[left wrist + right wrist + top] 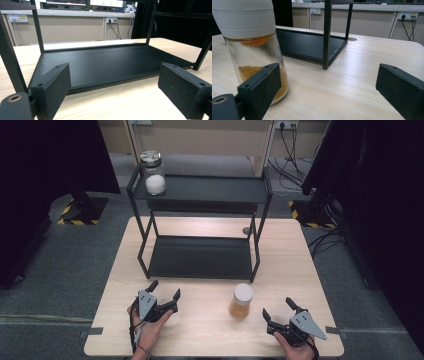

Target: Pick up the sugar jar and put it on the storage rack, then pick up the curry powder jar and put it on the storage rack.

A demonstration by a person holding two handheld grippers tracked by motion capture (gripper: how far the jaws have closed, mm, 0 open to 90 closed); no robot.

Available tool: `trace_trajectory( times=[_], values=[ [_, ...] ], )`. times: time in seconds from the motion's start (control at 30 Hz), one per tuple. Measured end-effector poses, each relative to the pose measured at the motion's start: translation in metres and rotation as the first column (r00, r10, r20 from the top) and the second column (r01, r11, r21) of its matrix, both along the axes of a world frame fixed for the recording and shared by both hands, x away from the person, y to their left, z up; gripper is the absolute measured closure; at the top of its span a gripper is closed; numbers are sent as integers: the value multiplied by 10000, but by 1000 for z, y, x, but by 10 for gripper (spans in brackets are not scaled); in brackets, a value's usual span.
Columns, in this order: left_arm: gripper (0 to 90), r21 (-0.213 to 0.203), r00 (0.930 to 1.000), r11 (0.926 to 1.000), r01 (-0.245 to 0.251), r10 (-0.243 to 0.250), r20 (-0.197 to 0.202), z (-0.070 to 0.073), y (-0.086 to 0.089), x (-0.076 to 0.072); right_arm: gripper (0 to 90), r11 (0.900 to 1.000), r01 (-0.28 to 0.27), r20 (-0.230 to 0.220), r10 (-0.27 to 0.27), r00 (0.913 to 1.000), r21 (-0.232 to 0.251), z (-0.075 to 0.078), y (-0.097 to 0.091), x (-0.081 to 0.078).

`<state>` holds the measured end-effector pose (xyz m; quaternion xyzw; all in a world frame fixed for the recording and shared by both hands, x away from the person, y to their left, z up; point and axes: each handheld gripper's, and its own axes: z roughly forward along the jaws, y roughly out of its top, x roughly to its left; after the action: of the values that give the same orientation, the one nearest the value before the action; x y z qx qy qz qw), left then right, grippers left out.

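my left gripper (164, 296) sits near the table's near left edge, jaws spread wide apart with nothing between them, facing the black rack's (200, 257) lower shelf across a strip of bare wood. my right gripper (281, 311) is near the near right corner, jaws likewise apart and holding nothing. the jar with the white lid (241, 301) stands upright on the table (300, 270) between my two grippers, closer to the right one and just in front of the rack's near edge; in the right gripper view (254, 45) it rises beside my left-hand jaw, its top cut off, amber contents low inside. open wood lies to its right. a second jar (153, 172) stands on the top shelf's far left corner. no label is readable on either.
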<state>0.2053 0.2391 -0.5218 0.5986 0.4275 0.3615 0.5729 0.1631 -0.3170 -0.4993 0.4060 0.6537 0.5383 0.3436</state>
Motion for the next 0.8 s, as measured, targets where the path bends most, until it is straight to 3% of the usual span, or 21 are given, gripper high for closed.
trace_trajectory(
  times=[0.47, 0.6, 0.67, 0.8],
  values=[
    [100, -229, 10000, 9997, 78, -78, 4, -2, 4, 0, 61, 10000, -37, -33, 37, 10000, 28, 0, -1, 1],
    [99, 23, 9999, 9999, 104, -104, 87, -1, 1, 0, 61, 9998, -136, 3, 136, 9999, 167, -1, -4, 1],
    [100, 123, 9999, 9998, 129, -129, 66, 0, 0, 0, 60, 9990, -317, -23, 318, 9995, 317, -2, -7, 0],
    [100, -70, 10000, 9999, 82, -82, 42, -1, 2, 0, 59, 9955, -754, 187, 744, 9970, 581, 0, -11, -2]
  ],
)
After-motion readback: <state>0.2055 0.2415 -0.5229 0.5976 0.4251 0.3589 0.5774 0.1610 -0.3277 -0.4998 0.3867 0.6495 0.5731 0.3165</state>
